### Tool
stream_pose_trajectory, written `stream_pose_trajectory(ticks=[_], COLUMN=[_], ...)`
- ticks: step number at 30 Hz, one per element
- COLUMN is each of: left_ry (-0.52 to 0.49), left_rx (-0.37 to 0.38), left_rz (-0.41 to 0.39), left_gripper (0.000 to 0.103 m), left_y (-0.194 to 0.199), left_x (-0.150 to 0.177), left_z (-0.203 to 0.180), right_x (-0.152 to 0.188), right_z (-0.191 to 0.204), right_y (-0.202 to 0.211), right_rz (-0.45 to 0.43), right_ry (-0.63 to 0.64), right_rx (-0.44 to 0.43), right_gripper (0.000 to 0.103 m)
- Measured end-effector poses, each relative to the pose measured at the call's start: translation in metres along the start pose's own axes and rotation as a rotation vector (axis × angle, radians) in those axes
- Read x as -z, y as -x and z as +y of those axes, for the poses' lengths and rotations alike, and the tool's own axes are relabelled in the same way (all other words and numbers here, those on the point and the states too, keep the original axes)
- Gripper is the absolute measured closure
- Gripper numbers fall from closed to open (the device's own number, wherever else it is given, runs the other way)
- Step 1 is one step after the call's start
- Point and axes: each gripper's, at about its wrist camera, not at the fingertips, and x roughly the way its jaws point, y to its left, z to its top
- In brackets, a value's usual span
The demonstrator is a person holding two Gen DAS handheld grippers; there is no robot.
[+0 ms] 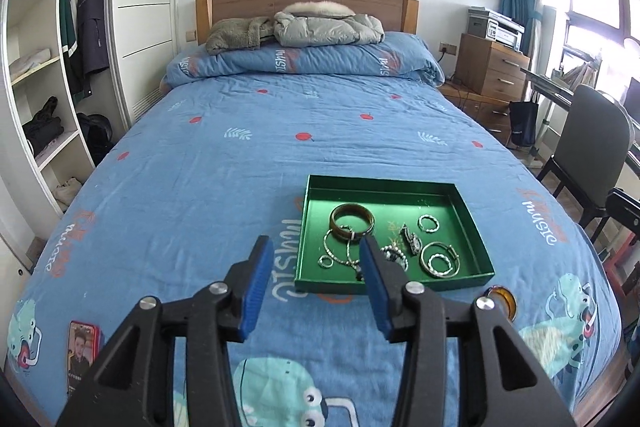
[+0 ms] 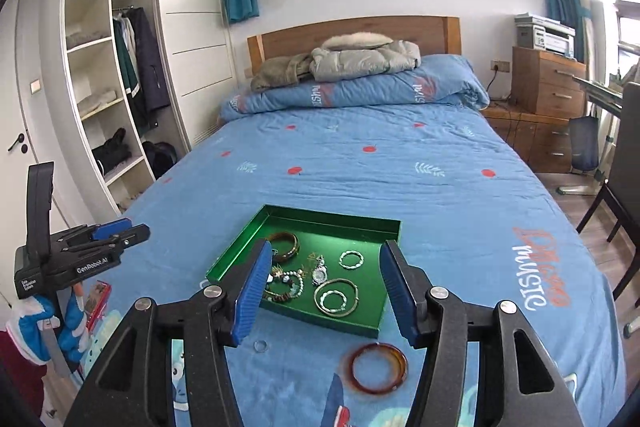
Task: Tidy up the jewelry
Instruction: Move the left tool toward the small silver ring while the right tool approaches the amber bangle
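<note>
A green tray (image 1: pixel 476 239) (image 2: pixel 236 247) lies on the blue bedspread and holds several bracelets, rings, chains and a watch. A brown bangle (image 1: pixel 352 221) (image 2: pixel 285 246) sits at its far left. An amber bangle (image 2: pixel 377 367) (image 1: pixel 502 301) and a small clear ring (image 2: pixel 260 347) lie on the bedspread in front of the tray. My left gripper (image 1: pixel 316 259) is open and empty, near the tray's front left; it also shows in the right wrist view (image 2: pixel 120 229). My right gripper (image 2: pixel 326 265) is open and empty above the tray's near edge.
A phone (image 1: pixel 82 353) lies on the bed's near left corner. A folded duvet (image 1: pixel 304 61) and jackets sit at the headboard. An open wardrobe (image 2: pixel 108 99) stands left. A dresser with printer (image 2: pixel 548 83) and a chair (image 1: pixel 588 151) stand right.
</note>
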Motion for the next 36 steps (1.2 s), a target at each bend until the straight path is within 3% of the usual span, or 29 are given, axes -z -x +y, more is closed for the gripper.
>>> stream_pose_trajectory(ticks=[6, 13, 25, 36], left_ry=[0.015, 0.024, -0.030, -0.077], left_rx=[-0.014, -0.044, -0.065, 0.008], left_rz=[0.006, 0.023, 0.052, 0.065], left_gripper=[0.060, 0.060, 0.060, 0.060], left_y=[0.013, 0.002, -0.060, -0.098], left_x=[0.026, 0.058, 0.106, 0.120], left_z=[0.012, 0.010, -0.015, -0.045], right_x=[0.023, 0.053, 0.108, 0.136], right_z=[-0.016, -0.037, -0.047, -0.044], right_y=[0.026, 0.028, -0.025, -0.075], right_rz=[-0.001, 0.020, 0.090, 0.221], right_ry=[-0.008, -0.057, -0.106, -0.104], right_rx=[0.019, 0.050, 0.128, 0.184], right_gripper=[0.047, 0.047, 0.047, 0.047])
